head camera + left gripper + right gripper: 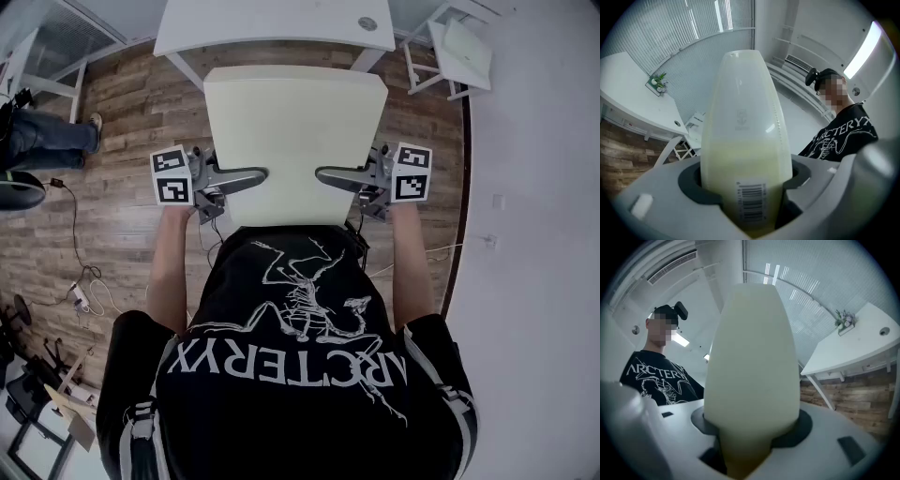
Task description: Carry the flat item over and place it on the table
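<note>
**Holding board short of desk**

Pinches cream board [295,141] at both side edges, left gripper [247,177] fingers on one, right gripper [334,175] fingers on the other. Holds it flat over floor [122,216], near white desk [272,26]. Hides part of desk's near edge. Legs [52,133] far left, cut off by frame.

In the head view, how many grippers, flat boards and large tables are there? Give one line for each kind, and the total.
Cream flat board: 1
Grippers: 2 (left gripper, right gripper, both shut on the flat board)
Large white table: 1
Total: 4
</note>
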